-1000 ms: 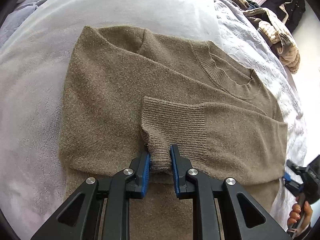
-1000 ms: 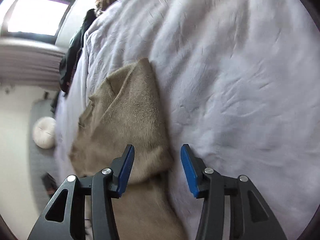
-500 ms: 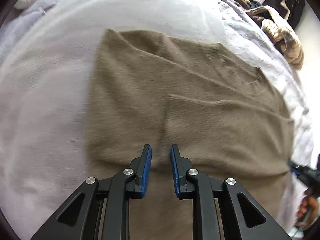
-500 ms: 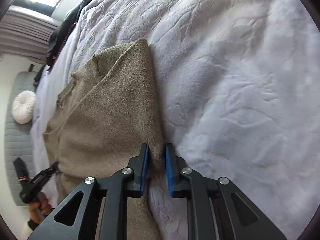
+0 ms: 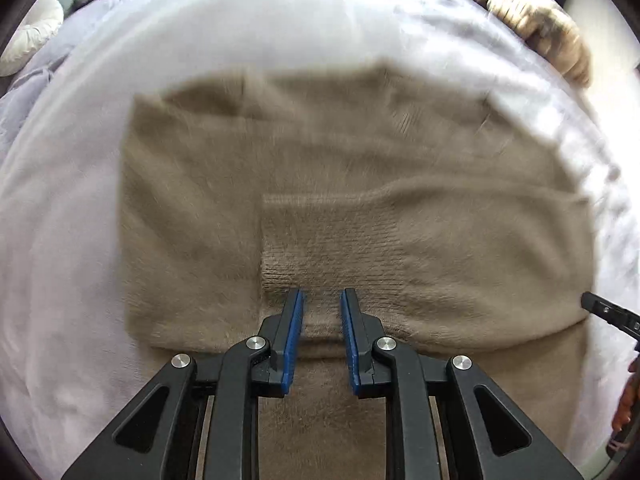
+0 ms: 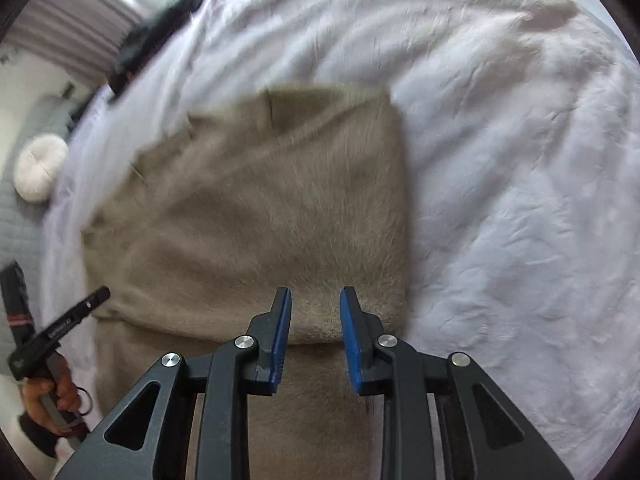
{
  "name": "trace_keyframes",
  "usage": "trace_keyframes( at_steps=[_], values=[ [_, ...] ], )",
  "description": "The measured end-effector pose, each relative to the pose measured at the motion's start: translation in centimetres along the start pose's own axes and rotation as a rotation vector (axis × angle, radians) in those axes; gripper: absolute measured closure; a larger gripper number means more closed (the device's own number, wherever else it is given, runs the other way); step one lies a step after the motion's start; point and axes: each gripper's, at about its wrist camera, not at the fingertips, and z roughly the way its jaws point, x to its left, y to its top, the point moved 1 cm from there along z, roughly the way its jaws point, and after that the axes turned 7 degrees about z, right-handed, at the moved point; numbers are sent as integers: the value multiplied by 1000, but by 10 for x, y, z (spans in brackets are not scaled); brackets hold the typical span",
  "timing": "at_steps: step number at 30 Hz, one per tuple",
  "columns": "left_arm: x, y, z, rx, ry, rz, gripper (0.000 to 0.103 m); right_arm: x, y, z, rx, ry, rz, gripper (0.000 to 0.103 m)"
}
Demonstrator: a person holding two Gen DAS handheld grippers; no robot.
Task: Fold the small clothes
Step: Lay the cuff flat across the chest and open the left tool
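A tan knitted sweater [image 5: 340,168] lies folded on a white bed cover [image 5: 60,220], with its ribbed cuff [image 5: 328,248] laid across the front. My left gripper [image 5: 321,300] is shut on the fold just below that cuff, fabric between the blue pads. In the right wrist view the sweater [image 6: 248,208] fills the middle, and my right gripper [image 6: 315,300] grips its near folded edge close to the right side; its jaws are opening slightly with cloth still between them. Each gripper shows at the edge of the other's view: the right gripper [image 5: 608,312] and the left gripper [image 6: 60,328], which a hand [image 6: 48,396] holds.
The white cover [image 6: 520,200] spreads wide to the right of the sweater. A heap of brown patterned clothes [image 5: 536,20] sits at the far right corner of the bed. A round white cushion [image 6: 40,168] and dark garments [image 6: 136,52] lie beyond the far left edge.
The right gripper, open a second ago, closed on the sweater's edge and then rolled, so the sweater now sits squarely ahead. The left gripper kept its hold and shifted; both views blur.
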Motion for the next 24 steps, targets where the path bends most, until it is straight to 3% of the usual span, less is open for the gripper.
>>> trace_keyframes(
  at_steps=[3,9,18,20,24],
  values=[
    [3,-5,-1,-33,-10,0,82,-4,-7,3,-18,16,-27,79],
    [14,-9,-14,-3,42,7,81,-14,-14,-11,-1,12,-9,78],
    [15,-32,-26,54,67,2,81,-16,-30,-32,27,0,36,71],
    [11,-35,-30,57,60,3,81,-14,-36,-37,30,3,40,63],
    [3,-44,-41,65,53,16,81,-2,-48,-47,36,15,33,58]
  ],
)
